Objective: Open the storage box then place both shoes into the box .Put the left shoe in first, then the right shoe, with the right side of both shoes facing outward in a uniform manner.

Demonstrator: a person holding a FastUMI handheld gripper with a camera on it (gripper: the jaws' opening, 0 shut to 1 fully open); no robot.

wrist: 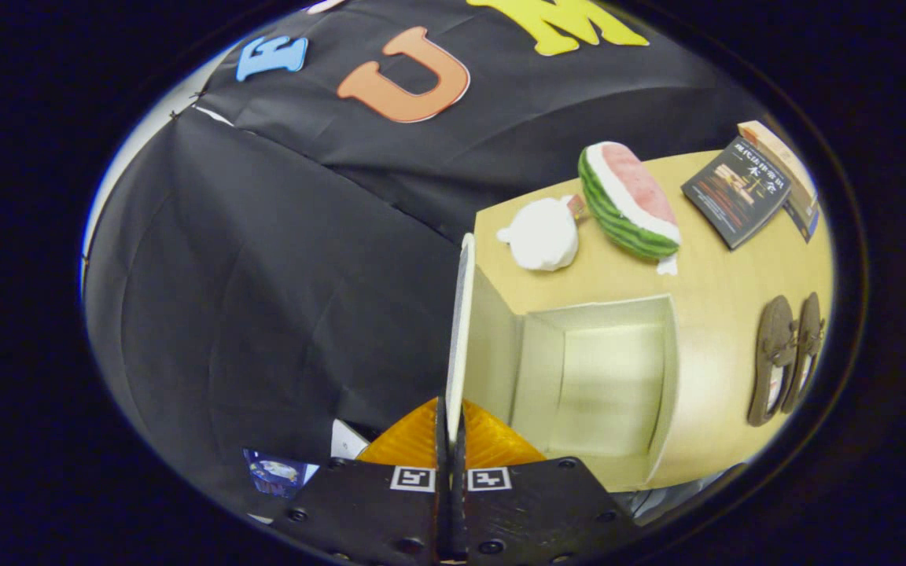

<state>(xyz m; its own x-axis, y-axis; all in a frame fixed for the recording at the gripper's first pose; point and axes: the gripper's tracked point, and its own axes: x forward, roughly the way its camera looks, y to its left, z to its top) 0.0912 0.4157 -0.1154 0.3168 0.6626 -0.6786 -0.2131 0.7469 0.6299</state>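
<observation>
Now we have our gripper [450,420] pinched tight on the edge of the storage box [602,377] lid [461,330], which stands raised. Right of the fingers the box lies open on the table [728,259]. Further right rests the pair of shoes [787,358]; beyond the box lie a watermelon toy [630,200] and a book [736,192].

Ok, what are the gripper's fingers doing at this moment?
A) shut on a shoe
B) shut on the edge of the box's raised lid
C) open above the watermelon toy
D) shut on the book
B: the orange fingers pinch the white lid, swung up from the empty storage box; the shoes lie untouched on the table.
</observation>
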